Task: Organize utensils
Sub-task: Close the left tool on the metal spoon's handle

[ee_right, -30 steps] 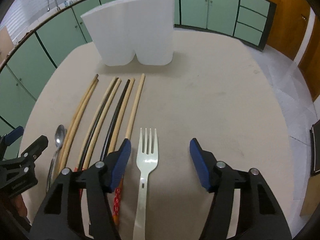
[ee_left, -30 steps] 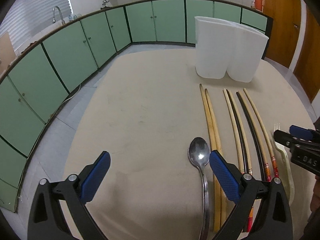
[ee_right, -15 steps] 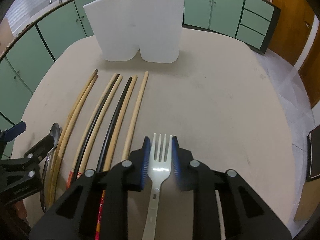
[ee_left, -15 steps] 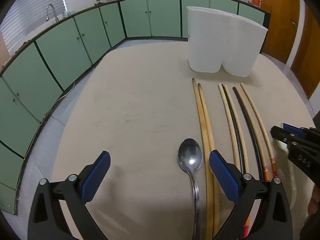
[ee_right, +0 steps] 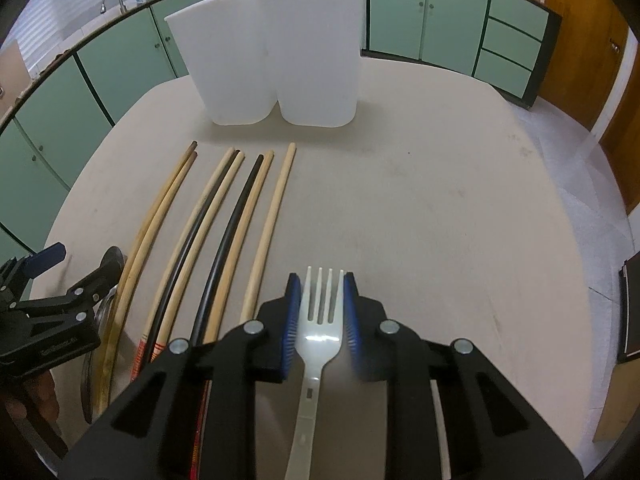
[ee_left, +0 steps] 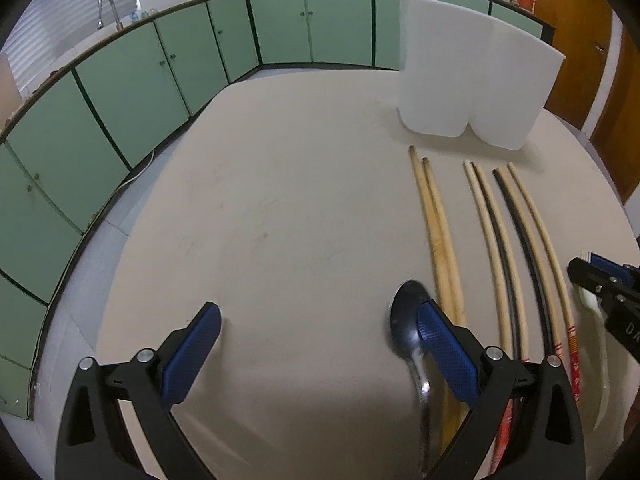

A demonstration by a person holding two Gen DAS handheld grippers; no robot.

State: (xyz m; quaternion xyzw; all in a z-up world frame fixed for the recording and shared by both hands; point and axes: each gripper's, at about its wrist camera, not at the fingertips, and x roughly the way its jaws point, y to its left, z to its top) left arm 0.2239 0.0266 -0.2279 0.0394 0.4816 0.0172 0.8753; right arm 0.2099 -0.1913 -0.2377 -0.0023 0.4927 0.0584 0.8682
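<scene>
My right gripper [ee_right: 319, 312] is shut on the head of a white plastic fork [ee_right: 322, 320], tines pointing toward the white two-compartment holder [ee_right: 276, 52]. My left gripper [ee_left: 318, 342] is open, low over the table; its right finger [ee_left: 448, 356] lies over the bowl of a metal spoon [ee_left: 406, 322]. Several long chopsticks [ee_right: 224, 216] lie side by side between spoon and fork, tips toward the holder [ee_left: 476, 76]. The right gripper and part of the fork [ee_left: 592, 304] show at the right edge of the left wrist view. The left gripper [ee_right: 52, 312] shows at the left of the right wrist view.
The utensils lie on a round beige table [ee_right: 440, 208]. Green cabinets [ee_left: 120, 92] curve round the room behind it. A dark flat object [ee_right: 630, 312] lies beyond the table's right edge.
My right gripper closed on the fork's head and lifted it slightly. My left gripper moved right and lower, so its right finger now overlaps the spoon bowl.
</scene>
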